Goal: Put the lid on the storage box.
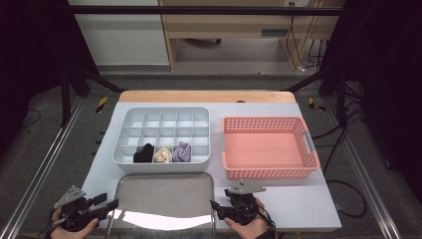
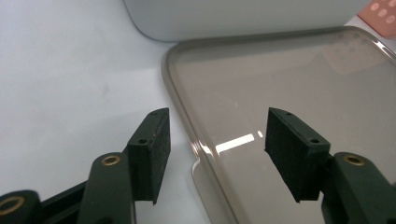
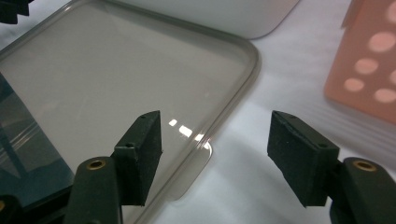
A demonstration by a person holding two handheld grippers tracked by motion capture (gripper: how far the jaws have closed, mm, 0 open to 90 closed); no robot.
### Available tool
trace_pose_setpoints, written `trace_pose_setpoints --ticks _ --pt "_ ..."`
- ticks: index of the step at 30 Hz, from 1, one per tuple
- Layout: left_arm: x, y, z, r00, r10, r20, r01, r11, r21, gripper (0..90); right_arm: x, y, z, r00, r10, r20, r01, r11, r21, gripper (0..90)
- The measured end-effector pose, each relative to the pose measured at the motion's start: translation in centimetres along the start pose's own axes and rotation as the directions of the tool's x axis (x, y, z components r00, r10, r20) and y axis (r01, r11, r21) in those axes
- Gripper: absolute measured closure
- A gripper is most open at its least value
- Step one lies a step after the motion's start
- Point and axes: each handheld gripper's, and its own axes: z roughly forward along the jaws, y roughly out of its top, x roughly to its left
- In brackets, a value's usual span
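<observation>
At the table's near edge, the left gripper (image 2: 217,149) and right gripper (image 3: 215,154) flank the lid (image 1: 164,196), jaws spread astride opposite rims. Such placement likely prepares a two-handed lift toward the organizer (image 1: 124,154).

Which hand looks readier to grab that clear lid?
Neither clearly: probably both. The left gripper straddles the clear lid's left rim, the right gripper its right rim; both jaws open.

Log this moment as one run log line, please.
left gripper: open, astride lid left edge | right gripper: open, astride lid right edge | lid: flat on table, not gripped
</observation>
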Motion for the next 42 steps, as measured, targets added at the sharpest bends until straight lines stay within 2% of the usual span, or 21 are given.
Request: trace_pose_setpoints --ticks 6,9,11,22,25,32,34,37,42 --pt "-0.3 -0.9 -0.1 1.0 0.002 -0.005 -0.002 0.9996 0.027 43.6 0.3 -0.7 0.3 0.9998 0.017 -0.007 -0.017 1.0 0.027 43.4" --pt "-0.7 -1.2 -0.1 1.0 -0.001 0.006 0.001 0.9989 0.046 46.6 0.5 -1.1 0.6 0.9992 0.034 -0.019 -0.033 0.998 0.051 49.5" --pt "-0.9 -1.3 -0.1 1.0 0.003 -0.003 -0.003 0.9988 0.05 47.0 0.6 -1.3 0.6 0.9987 0.043 -0.027 -0.041 0.997 0.061 51.8" --pt "-1.1 -1.5 -0.2 0.9998 -0.008 -0.016 0.009 0.9971 0.075 47.9 1.0 -1.5 0.7 0.9938 0.093 -0.062 -0.088 0.994 0.071 57.5" --pt "-1.1 -1.5 -0.1 0.9998 -0.007 -0.018 0.009 0.9969 0.078 48.0 1.2 -1.5 0.8 0.9937 0.1 -0.052 -0.096 0.993 0.073 57.5" --pt "-1.1 -1.5 -0.1 0.9997 -0.009 -0.025 0.011 0.9969 0.078 49.0 1.4 -1.6 0.8 0.9882 0.15 -0.031 -0.148 0.987 0.062 58.3" --pt "-1.1 -1.5 -0.1 0.9996 -0.012 -0.025 0.014 0.9969 0.078 49.3 1.6 -1.5 0.6 0.9845 0.173 -0.03 -0.17 0.981 0.09 59.3" --pt "-1.1 -1.5 -0.1 0.9996 -0.009 -0.026 0.011 0.9969 0.078 49.2 1.7 -1.6 0.5 0.9837 0.178 -0.027 -0.175 0.981 0.087 59.7" --pt "-1.2 -1.5 -0.1 0.9995 -0.008 -0.032 0.01 0.9969 0.078 49.1 1.8 -1.5 0.6 0.9775 0.21 -0.018 -0.208 0.974 0.09 59.5"
